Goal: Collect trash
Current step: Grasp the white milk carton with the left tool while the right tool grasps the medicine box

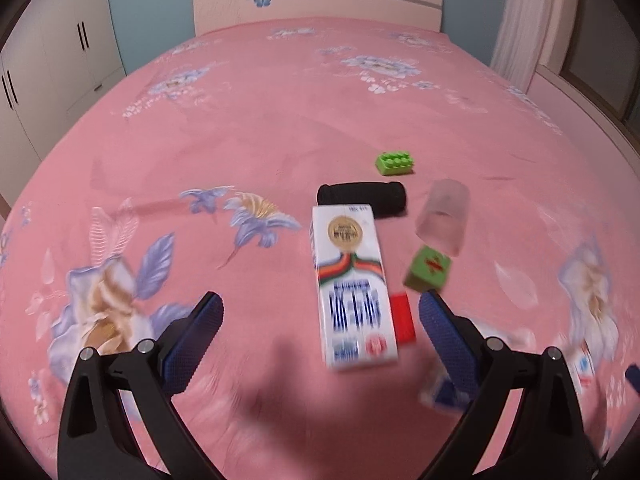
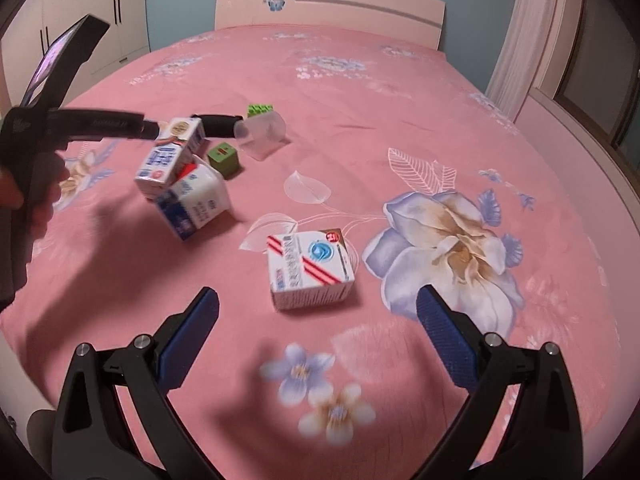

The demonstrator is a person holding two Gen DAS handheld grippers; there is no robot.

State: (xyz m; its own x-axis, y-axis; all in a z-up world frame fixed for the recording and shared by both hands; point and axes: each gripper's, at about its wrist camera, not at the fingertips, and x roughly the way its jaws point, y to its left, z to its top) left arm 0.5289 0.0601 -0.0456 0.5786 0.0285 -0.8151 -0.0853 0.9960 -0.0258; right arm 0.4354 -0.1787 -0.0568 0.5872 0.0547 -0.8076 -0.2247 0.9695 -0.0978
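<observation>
Pink floral bed (image 1: pixel 280 120), tall milk carton (image 1: pixel 352 284) lying flat, long axis running toward the headboard (image 1: pixel 320 0), between the spread left tongs (image 1: pixel 320 312), right tongs (image 2: pixel 318 308) apart over a squat carton (image 2: pixel 310 268).

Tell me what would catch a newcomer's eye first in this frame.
The pink floral bedspread fills both views. On it a tall white milk carton lies between the open left tongs, beside a green cube, a clear plastic cup and a black roll. In the right wrist view a squat red-striped carton sits alone just ahead of the open right tongs.
</observation>
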